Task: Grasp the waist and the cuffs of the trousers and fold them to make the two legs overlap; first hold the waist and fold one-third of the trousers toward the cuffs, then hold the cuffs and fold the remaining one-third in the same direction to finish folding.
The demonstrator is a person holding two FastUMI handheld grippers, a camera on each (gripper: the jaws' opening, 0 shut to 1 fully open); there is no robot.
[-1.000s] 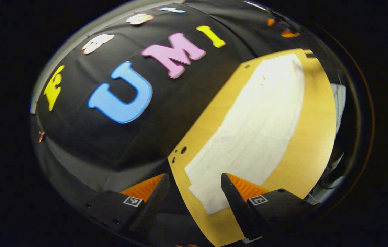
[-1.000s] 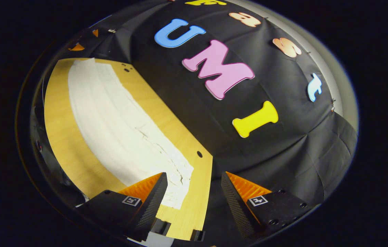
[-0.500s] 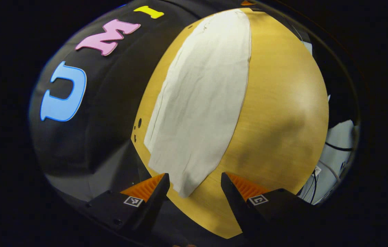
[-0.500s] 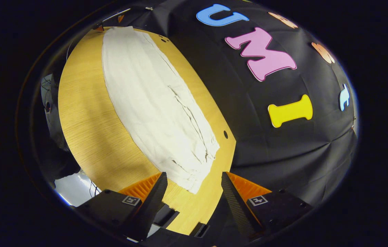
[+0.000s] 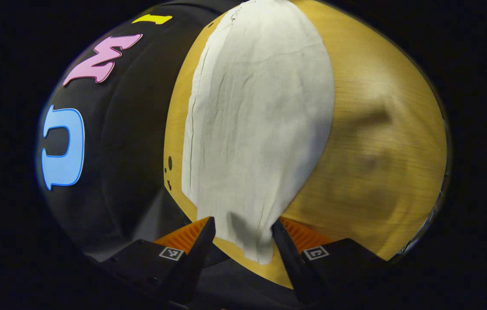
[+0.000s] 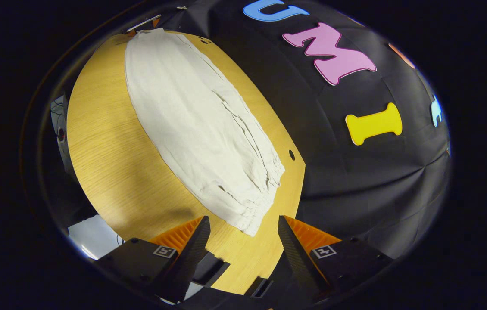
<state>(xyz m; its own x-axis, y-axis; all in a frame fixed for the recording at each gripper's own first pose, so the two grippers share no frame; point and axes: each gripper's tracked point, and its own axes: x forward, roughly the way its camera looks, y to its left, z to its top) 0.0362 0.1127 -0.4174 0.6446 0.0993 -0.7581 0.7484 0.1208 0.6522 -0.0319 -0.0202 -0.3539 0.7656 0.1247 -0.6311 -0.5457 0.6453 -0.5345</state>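
Note:
White trousers (image 5: pixel 256 129) lie flat and lengthwise on a wooden table (image 5: pixel 377 150). In the left gripper view their plain near end (image 5: pixel 254 247) reaches down between the fingers of my left gripper (image 5: pixel 242 237), which stands open just above the cloth. In the right gripper view the same trousers (image 6: pixel 200 129) show their gathered waist (image 6: pixel 260 193) at the near end. My right gripper (image 6: pixel 243 228) is open, with the waist's corner just in front of its fingertips. Whether either gripper touches the cloth I cannot tell.
The table's back edge (image 6: pixel 299 181) runs close along the trousers, with the black cloth wall right behind it. A small hole (image 6: pixel 291 154) sits in the tabletop near the waist. Bare wood (image 6: pixel 110 150) lies on the trousers' other side. Something pale (image 6: pixel 90 234) lies below the table edge.
Both grippers have tipped down and come in toward the trousers' two ends. The left one is now over the near end, its fingers a little closer together.

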